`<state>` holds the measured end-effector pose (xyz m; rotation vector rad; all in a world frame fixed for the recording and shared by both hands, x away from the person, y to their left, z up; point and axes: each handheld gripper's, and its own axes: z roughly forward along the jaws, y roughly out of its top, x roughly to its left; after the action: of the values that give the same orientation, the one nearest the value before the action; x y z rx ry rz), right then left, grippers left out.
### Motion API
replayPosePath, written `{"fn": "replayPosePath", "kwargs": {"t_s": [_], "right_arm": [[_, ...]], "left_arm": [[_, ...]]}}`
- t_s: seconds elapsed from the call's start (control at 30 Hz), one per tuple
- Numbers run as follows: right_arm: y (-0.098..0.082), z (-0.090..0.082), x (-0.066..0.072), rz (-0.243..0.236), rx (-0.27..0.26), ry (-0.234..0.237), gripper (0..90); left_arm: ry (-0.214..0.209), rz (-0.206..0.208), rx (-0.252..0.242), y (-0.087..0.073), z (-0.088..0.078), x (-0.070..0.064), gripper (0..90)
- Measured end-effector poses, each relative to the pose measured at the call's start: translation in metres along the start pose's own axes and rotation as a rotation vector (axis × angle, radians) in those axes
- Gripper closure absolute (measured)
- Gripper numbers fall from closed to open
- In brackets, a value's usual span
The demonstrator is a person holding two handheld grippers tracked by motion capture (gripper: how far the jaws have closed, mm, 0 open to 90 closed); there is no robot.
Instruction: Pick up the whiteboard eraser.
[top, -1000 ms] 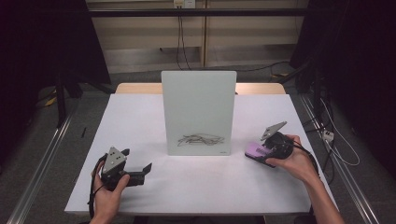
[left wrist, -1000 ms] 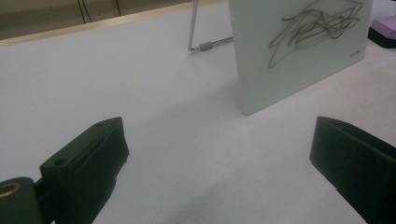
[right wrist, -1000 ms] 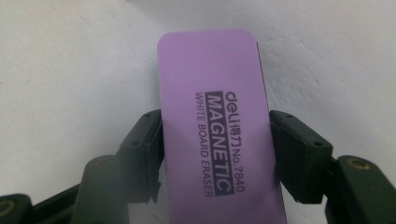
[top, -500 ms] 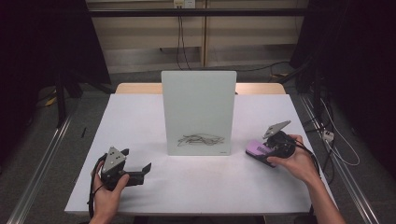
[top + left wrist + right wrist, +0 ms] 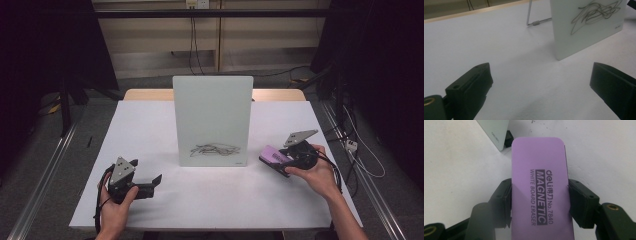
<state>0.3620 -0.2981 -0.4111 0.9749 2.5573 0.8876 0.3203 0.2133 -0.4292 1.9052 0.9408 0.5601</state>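
A small whiteboard [image 5: 212,120] stands upright on the middle of the white table [image 5: 150,125], with a black scribble [image 5: 215,149] low on its face; the scribble [image 5: 596,12] also shows in the left gripper view. A purple whiteboard eraser [image 5: 540,187] sits between the jaws of my right gripper [image 5: 540,200], which is shut on its long sides. In the high view that gripper [image 5: 282,162] holds the eraser [image 5: 274,156] just right of the board, a little above the table. My left gripper [image 5: 155,182] rests on the table at the front left, open and holding nothing [image 5: 541,85].
A wire stand [image 5: 536,22] props the board from behind. Cables [image 5: 350,150] trail off the table's right edge. A wooden strip [image 5: 150,95] borders the far edge. Dark floor and metal rails [image 5: 45,170] surround the table.
My right gripper has closed on the purple eraser and lifted it slightly off the table. The left gripper has stayed put.
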Motion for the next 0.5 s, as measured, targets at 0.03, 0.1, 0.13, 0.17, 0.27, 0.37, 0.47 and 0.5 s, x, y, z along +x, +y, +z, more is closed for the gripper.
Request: {"fn": "replayPosePath", "kwargs": {"t_s": [0.03,0.1,0.13,0.17,0.27,0.37,0.47,0.5], "right_arm": [[0.0001,0.0002,0.0019,0.000,-0.012,0.000,41.0],[0.0001,0.0001,0.0027,0.004,-0.016,0.001,41.0],[0.0001,0.0002,0.0037,0.009,-0.027,0.000,41.0],[0.0003,0.0002,0.0043,0.016,-0.035,0.004,41.0],[0.0008,0.0002,0.0060,0.033,-0.062,0.004,41.1],[0.0007,0.0010,0.0079,0.038,-0.084,0.014,41.1],[0.0005,0.0007,0.0099,0.047,-0.105,0.021,41.2],[0.0005,0.0008,0.0105,0.048,-0.117,0.021,41.2]], "left_arm": [[-0.001,0.000,-0.001,0.0000,-0.0001,0.0001,4.0],[0.002,0.000,-0.003,-0.0001,-0.0003,0.0004,4.0],[0.003,-0.002,-0.004,-0.0002,-0.0003,0.0003,4.1],[0.003,-0.003,-0.005,-0.0003,-0.0004,0.0004,4.0],[0.006,-0.009,-0.006,-0.0009,-0.0010,0.0007,4.0],[0.008,-0.007,-0.005,-0.0010,-0.0019,0.0014,4.0],[0.008,-0.004,-0.005,-0.0008,-0.0018,0.0017,4.0],[0.007,-0.006,-0.002,-0.0009,-0.0019,0.0017,4.0]]}}
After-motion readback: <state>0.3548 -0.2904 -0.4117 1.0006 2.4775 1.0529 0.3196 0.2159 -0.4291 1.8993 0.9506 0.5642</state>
